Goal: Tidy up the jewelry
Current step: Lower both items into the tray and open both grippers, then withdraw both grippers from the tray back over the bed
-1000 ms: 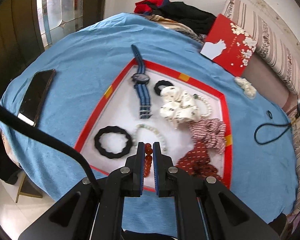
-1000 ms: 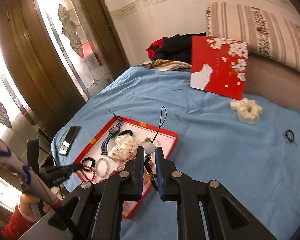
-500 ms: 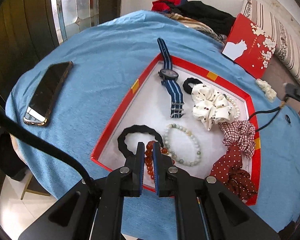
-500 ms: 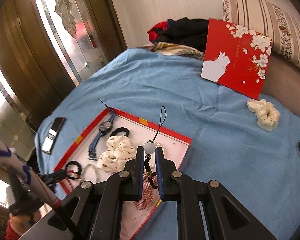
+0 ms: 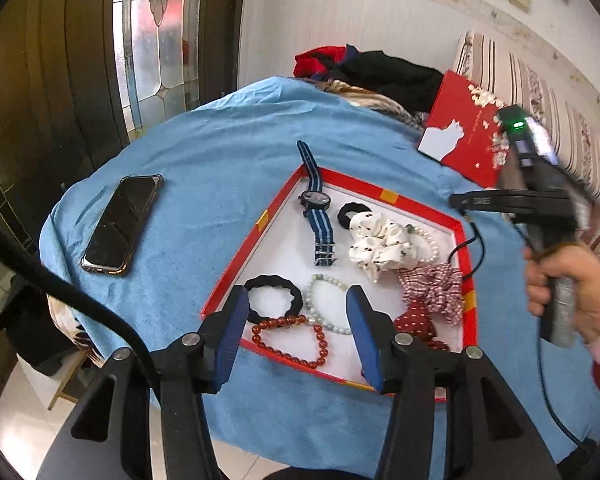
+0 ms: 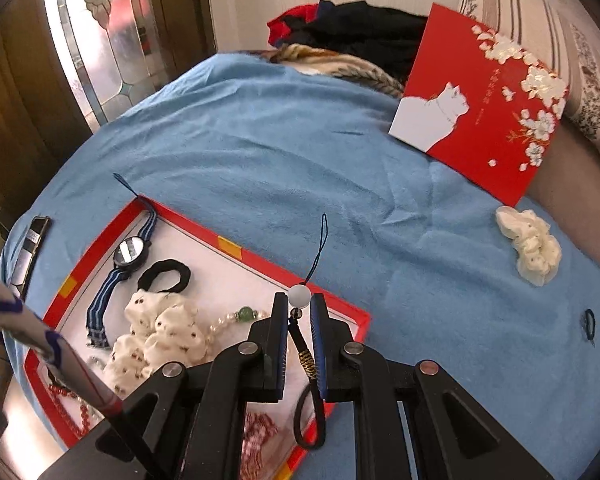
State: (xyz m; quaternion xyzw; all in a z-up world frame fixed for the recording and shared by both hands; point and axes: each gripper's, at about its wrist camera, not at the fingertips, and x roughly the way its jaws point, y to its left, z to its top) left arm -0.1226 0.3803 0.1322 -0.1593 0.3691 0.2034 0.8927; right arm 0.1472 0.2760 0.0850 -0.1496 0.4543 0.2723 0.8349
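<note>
A red-rimmed tray with a white floor lies on the blue blanket. My left gripper hovers over its near corner, its jaws opening and pressing on nothing. Below them on the tray floor lies a red bead bracelet, beside a pale green bead bracelet and a black hair tie. My right gripper is shut on a black cord charm with a white bead. It hangs over the tray's far right rim. A striped watch and a white scrunchie lie deeper in.
A phone lies left of the tray. A red lid with a white cat leans at the back near a clothes pile. A cream scrunchie and a small dark loop lie on the blanket at right.
My left jaws have parted and let go of the red bead bracelet, which now lies on the tray; the gripper has drawn back. My right gripper has come down over the tray with the charm.
</note>
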